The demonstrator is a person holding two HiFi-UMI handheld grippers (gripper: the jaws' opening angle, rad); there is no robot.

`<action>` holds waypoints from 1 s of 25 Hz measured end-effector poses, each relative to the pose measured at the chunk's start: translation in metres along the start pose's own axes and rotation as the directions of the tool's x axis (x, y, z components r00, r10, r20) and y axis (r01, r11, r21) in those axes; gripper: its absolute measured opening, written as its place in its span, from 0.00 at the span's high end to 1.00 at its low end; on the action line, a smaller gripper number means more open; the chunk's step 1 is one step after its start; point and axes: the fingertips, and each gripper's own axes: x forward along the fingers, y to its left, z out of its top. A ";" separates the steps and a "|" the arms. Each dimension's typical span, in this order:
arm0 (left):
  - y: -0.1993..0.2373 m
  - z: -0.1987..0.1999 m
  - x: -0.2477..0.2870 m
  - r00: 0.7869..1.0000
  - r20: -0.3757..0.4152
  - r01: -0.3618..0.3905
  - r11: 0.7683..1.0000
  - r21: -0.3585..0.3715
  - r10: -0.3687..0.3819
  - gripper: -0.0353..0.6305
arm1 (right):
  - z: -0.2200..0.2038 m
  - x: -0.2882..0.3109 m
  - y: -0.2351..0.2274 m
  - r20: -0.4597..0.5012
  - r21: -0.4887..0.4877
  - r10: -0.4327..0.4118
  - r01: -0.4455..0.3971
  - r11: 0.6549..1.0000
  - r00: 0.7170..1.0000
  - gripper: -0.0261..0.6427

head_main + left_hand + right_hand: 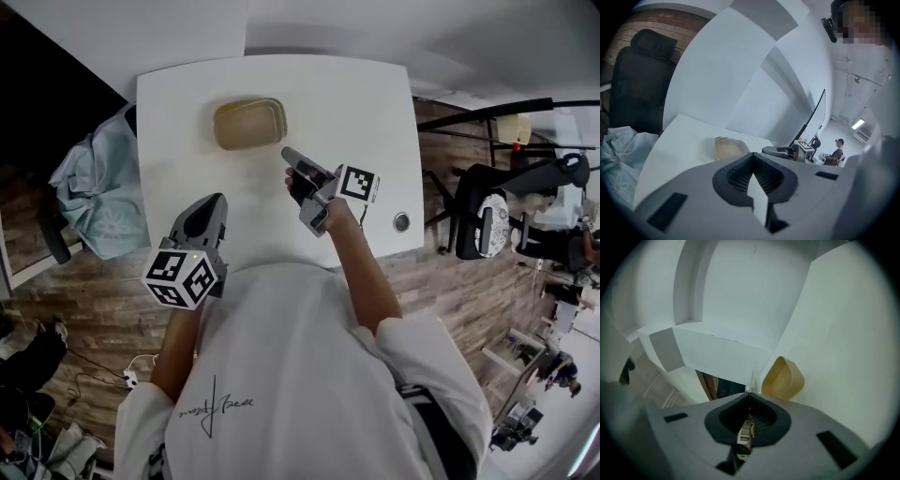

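A tan, round-cornered empty container (248, 124) stands on the white table (375, 112), toward its far side. My right gripper (291, 153) is shut with nothing in it, its tip just right of and nearer than the container. In the right gripper view the jaws (750, 392) meet and the container (783, 379) lies just beyond them. My left gripper (214, 200) is shut and empty over the table's near left part. In the left gripper view its closed jaws (752, 157) point toward the container (729, 149), with the right gripper (780, 151) beside it.
A light blue cloth (98, 197) lies over a black chair (640, 84) left of the table. A round cable grommet (401, 221) sits near the table's right front corner. Office chairs (487, 216) stand to the right on the wooden floor. A white wall runs behind the table.
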 end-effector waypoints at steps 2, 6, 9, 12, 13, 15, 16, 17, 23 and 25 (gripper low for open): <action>0.000 -0.001 -0.002 1.000 0.004 0.002 1.000 -0.005 -0.002 0.94 | -0.001 0.000 0.004 -0.001 -0.010 0.012 -0.012 1.000 1.000 0.94; -0.002 -0.003 -0.006 1.000 0.008 0.005 1.000 -0.005 -0.005 0.94 | -0.004 -0.001 0.014 -0.003 -0.040 0.028 -0.029 0.999 1.000 0.94; -0.001 -0.004 -0.008 1.000 0.013 0.002 1.000 -0.010 -0.002 0.94 | -0.006 -0.002 0.016 -0.004 -0.033 0.037 -0.037 0.999 0.999 0.94; 0.000 -0.006 -0.011 1.000 0.017 0.001 1.000 -0.010 -0.001 0.94 | -0.007 -0.001 0.019 -0.014 -0.044 0.039 -0.039 0.998 0.999 0.94; 0.000 -0.006 -0.012 1.000 0.018 0.001 1.000 -0.007 -0.001 0.94 | -0.007 -0.002 0.021 -0.016 -0.051 0.042 -0.042 0.998 0.999 0.94; -0.001 -0.006 -0.014 1.000 0.020 -0.001 1.000 -0.002 0.001 0.94 | -0.006 -0.003 0.026 -0.016 -0.061 0.053 -0.054 0.997 0.998 0.94; -0.002 -0.006 -0.015 1.000 0.022 -0.002 1.000 -0.002 0.002 0.94 | -0.006 -0.004 0.028 -0.016 -0.063 0.059 -0.060 0.996 0.998 0.94; -0.003 -0.006 -0.016 1.000 0.024 -0.004 1.000 -0.002 0.004 0.94 | -0.007 -0.005 0.030 -0.015 -0.062 0.061 -0.062 0.996 0.998 0.94; -0.005 -0.007 -0.024 0.999 0.048 -0.012 1.000 -0.024 0.013 0.94 | -0.013 -0.007 0.036 -0.013 -0.065 0.076 -0.077 0.995 0.997 0.94; -0.005 -0.010 -0.026 0.999 0.047 -0.015 0.999 -0.028 0.016 0.94 | -0.016 -0.007 0.040 -0.016 -0.067 0.086 -0.087 0.994 0.996 0.94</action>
